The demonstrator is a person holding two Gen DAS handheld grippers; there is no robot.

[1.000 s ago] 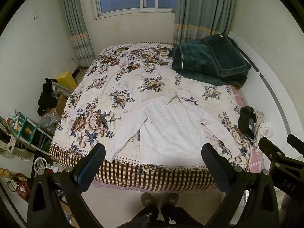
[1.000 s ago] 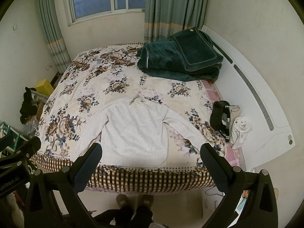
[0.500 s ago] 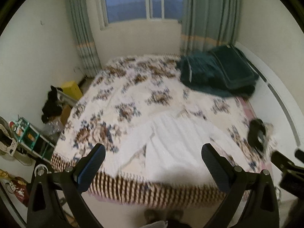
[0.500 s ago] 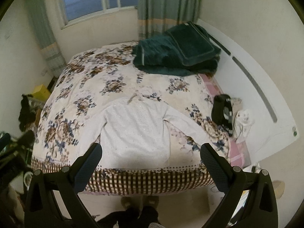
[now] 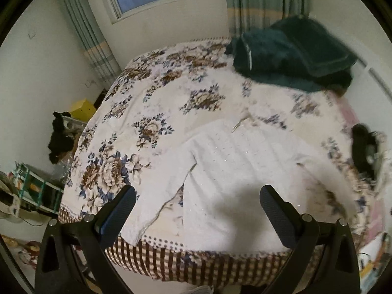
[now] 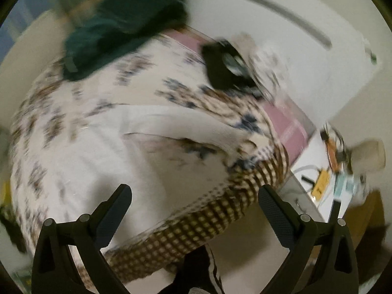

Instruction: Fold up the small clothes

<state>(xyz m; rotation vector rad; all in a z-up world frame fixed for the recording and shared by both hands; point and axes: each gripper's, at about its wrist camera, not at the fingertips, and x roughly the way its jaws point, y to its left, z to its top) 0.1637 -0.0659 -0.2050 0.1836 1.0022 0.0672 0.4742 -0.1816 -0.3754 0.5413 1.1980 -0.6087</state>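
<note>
The white sweater (image 5: 235, 171) is a soft knitted cloth with small shiny dots; the floral bedsheet (image 5: 156, 112) is smooth matt cotton-like cloth; the dark green blanket (image 5: 294, 56) looks thick and plushy; the gripper fingers (image 5: 120, 210) are matt black plastic with ribbed pads.

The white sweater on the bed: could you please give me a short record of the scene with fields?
garment: white sweater, spread flat, sleeves out, not yet folded
surface: floral bedspread, sweater near its checked edge
left gripper: open, empty, above the sweater's hem
right gripper: open, empty; view blurred
other items: dark green blanket at the bed's far side; black item at the right edge
</note>
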